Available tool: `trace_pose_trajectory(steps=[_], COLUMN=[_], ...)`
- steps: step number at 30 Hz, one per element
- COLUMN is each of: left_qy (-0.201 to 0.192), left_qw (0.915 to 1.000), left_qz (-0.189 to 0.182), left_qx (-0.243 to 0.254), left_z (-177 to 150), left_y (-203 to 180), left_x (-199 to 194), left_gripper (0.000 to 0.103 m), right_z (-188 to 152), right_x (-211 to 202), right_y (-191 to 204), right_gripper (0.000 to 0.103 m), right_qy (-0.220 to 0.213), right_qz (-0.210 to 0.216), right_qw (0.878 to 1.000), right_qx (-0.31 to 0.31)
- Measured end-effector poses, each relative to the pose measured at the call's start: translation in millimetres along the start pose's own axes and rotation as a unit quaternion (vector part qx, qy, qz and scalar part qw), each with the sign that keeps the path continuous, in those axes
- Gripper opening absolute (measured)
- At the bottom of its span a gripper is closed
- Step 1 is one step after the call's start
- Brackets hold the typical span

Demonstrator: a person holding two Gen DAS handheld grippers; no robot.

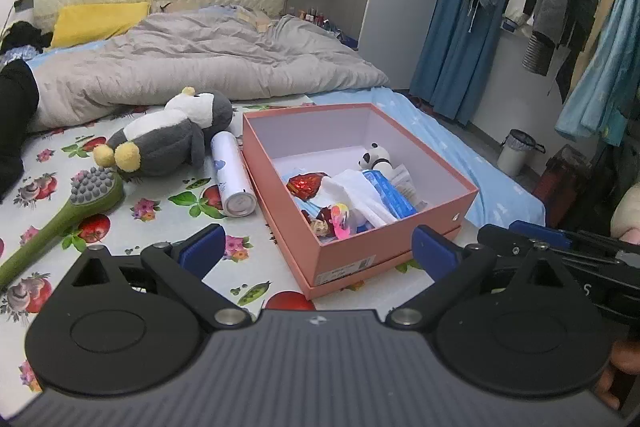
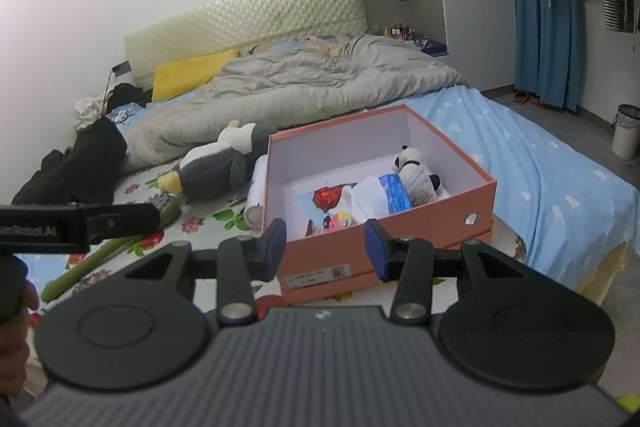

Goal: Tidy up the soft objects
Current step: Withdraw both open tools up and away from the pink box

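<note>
Hovering both tongs over the near end of the bed, I judge myself between placements: the pink box (image 1: 400,251) at the centre of the left wrist view already holds a small panda toy (image 1: 375,155), a red shiny bundle (image 1: 306,185), white cloth and a blue packet, while the big penguin plush (image 1: 168,135) lies outside it, on the fruit-print sheet (image 1: 44,291) left of centre.

My left gripper (image 1: 316,245) stands spread wide with nothing between its blue pads; the near corner of the box merely shows through the gap. My right gripper (image 2: 326,247) is parted about halfway, also empty, with the front wall of the box beyond it in its own view.

The penguin rests on its side, head toward the grey duvet (image 1: 208,59), yellow feet toward the green massage brush (image 1: 60,223) at the lower left. A white spray can (image 1: 234,179) lies between the plush and the box's left wall, touching or almost touching that wall; I cannot tell which.

Next, I reckon, comes the penguin. That calls for swinging the left tongs toward the upper left of their frame, keeping them spread, and closing on the plump body, not on a foot. The plush is bulky against the free space in the box, so it may sit proud of the rim. Brush and can are hard things and, I think, stay out.
</note>
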State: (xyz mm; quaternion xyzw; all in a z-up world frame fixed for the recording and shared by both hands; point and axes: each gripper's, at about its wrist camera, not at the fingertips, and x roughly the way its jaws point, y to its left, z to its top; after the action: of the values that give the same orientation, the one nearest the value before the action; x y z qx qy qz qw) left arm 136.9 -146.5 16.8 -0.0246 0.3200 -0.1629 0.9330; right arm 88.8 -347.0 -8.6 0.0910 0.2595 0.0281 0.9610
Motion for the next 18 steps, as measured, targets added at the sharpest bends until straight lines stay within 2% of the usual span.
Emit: trace_pose_trajectory(steps=[6, 7, 8, 9, 10, 12, 18], left_qy=[-0.002, 0.000, 0.002, 0.002, 0.001, 0.002, 0.001], left_qw=[1.0000, 1.0000, 1.0000, 0.9999, 0.9999, 0.9999, 0.9999], left_qz=[0.000, 0.001, 0.001, 0.003, 0.005, 0.007, 0.017], left_qx=[0.004, 0.005, 0.008, 0.010, 0.010, 0.007, 0.000], left_z=[-7, -7, -8, -8, -8, -7, -6], left_y=[-4, -4, -5, -5, -6, -6, -3], left_x=[-4, -3, -2, -1, 0, 1, 3], left_gripper=[0.101, 0.101, 0.101, 0.101, 0.101, 0.102, 0.103], right_z=[-3, -2, -2, -2, -2, -1, -1], right_x=[6, 6, 7, 7, 7, 7, 10], right_y=[0, -1, -2, -3, -4, -8, -16], right_gripper=[0.046, 0.054, 0.071, 0.080, 0.094, 0.103, 0.103], right_qy=[0.013, 0.013, 0.013, 0.012, 0.011, 0.007, 0.010], right_qz=[0.004, 0.002, -0.002, -0.005, -0.006, -0.007, -0.022], right_qw=[1.000, 1.000, 1.000, 1.000, 1.000, 1.000, 1.000], right_qx=[0.006, 0.008, 0.008, 0.009, 0.010, 0.015, 0.015])
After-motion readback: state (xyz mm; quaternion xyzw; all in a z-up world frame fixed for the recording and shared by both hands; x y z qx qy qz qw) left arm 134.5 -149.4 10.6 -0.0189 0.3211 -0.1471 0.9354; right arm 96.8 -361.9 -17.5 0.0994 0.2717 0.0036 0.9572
